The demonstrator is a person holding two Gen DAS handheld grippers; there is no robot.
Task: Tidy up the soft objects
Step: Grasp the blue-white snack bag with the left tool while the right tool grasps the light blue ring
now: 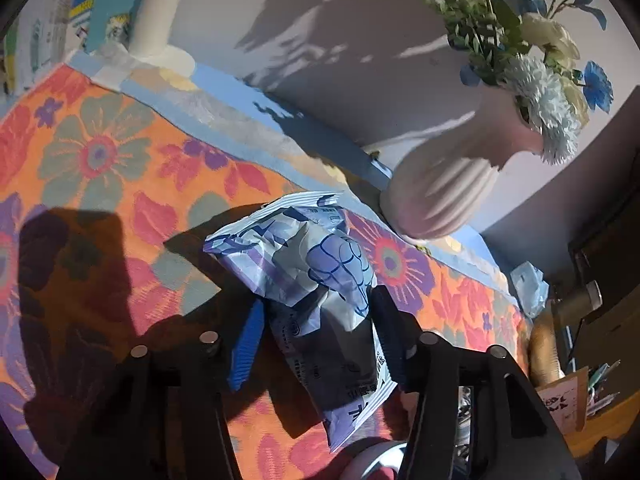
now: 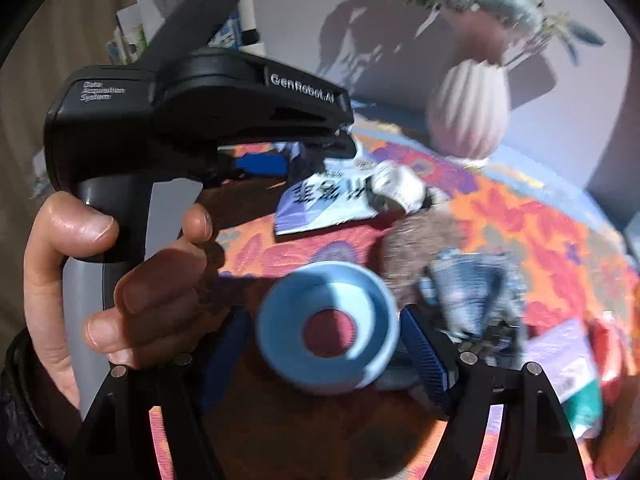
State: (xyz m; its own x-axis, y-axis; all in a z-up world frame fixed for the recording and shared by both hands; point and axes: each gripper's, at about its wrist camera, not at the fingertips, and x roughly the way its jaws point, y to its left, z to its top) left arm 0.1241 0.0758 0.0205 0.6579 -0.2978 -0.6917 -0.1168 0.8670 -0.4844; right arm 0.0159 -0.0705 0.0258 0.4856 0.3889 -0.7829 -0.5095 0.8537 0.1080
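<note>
My left gripper (image 1: 316,340) is shut on a white and purple soft packet (image 1: 308,276) and holds it above the flowered tablecloth (image 1: 104,160). The packet also shows in the right wrist view (image 2: 320,204), under the black body of the left gripper (image 2: 208,108), which a hand holds. My right gripper (image 2: 324,344) is shut on a light blue ring-shaped roll (image 2: 328,324), its hole facing me. Beside it on the cloth lie a brown fuzzy object (image 2: 416,236), a blue-white patterned soft bundle (image 2: 476,288) and a white rolled item (image 2: 400,184).
A ribbed pink vase (image 1: 444,184) with white and blue flowers stands at the table's back edge by the wall; it also shows in the right wrist view (image 2: 468,112). A white cylinder (image 1: 156,16) and books stand at the back left. A purple-green pack (image 2: 572,364) lies at right.
</note>
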